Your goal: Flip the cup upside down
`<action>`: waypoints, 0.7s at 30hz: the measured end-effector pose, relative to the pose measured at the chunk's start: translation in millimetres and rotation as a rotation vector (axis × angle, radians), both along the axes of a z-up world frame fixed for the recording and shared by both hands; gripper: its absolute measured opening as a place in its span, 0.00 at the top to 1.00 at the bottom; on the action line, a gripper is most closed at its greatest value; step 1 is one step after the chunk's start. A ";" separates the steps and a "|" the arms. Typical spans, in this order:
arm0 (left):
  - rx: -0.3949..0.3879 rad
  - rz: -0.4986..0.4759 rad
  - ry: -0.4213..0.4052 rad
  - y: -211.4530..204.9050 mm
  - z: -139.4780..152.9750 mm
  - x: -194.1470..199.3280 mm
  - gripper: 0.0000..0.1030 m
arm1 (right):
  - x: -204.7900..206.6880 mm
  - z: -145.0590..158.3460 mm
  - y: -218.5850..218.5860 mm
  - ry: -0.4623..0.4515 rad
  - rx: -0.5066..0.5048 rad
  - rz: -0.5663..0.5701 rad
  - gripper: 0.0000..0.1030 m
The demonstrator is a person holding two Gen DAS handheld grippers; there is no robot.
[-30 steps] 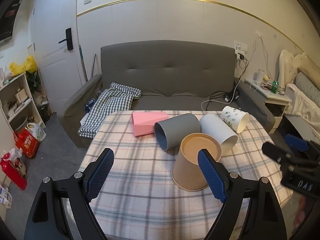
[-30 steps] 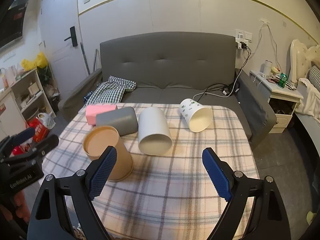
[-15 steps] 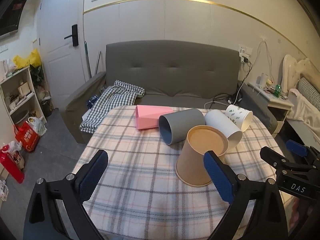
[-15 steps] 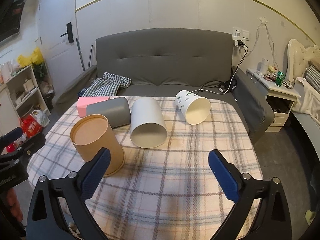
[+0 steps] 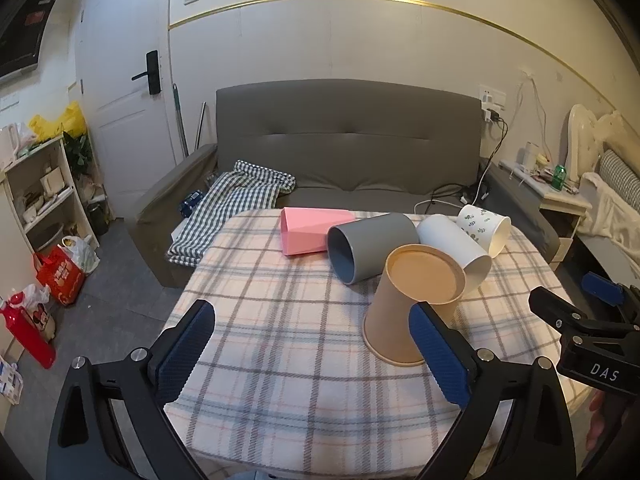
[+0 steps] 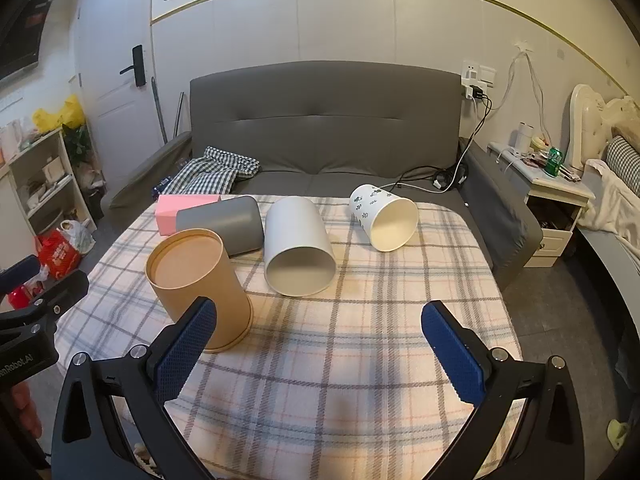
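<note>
The brown cup [image 5: 404, 308] [image 6: 200, 280] is positioned upside down on the plaid-covered counter [image 5: 288, 344] [image 6: 360, 344], mouth down and closed base up, toward the near left side as seen from the right wrist view. Four further cups are laid on their sides behind it: a pink cup [image 5: 310, 230] [image 6: 172, 208], a grey cup [image 5: 370, 246] [image 6: 226, 222], a plain white cup [image 5: 456, 246] [image 6: 298, 250] and a white patterned cup [image 5: 486, 230] [image 6: 384, 218]. The grey cup is just beside the plain white cup.

The left gripper [image 5: 312, 350] is held open, with nothing between its blue pads; its right pad overlaps the brown cup in view, but contact cannot be confirmed. The right gripper [image 6: 320, 352] is likewise held open and empty, above the near part of the counter. A grey sofa [image 5: 348, 148] [image 6: 324, 120] is located behind the counter.
</note>
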State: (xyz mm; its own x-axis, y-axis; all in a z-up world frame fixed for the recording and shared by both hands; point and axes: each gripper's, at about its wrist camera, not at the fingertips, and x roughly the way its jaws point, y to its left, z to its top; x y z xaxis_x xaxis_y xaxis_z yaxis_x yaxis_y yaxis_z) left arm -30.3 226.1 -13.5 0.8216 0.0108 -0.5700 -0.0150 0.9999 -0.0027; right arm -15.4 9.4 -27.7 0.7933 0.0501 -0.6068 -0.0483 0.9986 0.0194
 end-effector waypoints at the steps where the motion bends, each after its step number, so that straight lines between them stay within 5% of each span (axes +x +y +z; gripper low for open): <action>1: -0.001 0.001 -0.001 0.8 0.2 -0.3 0.02 | 0.0 -0.1 0.2 0.001 0.000 0.001 0.00; 21: -0.003 0.008 -0.012 3.5 0.7 -2.7 0.02 | 0.8 -0.6 2.9 0.007 -0.009 0.002 0.00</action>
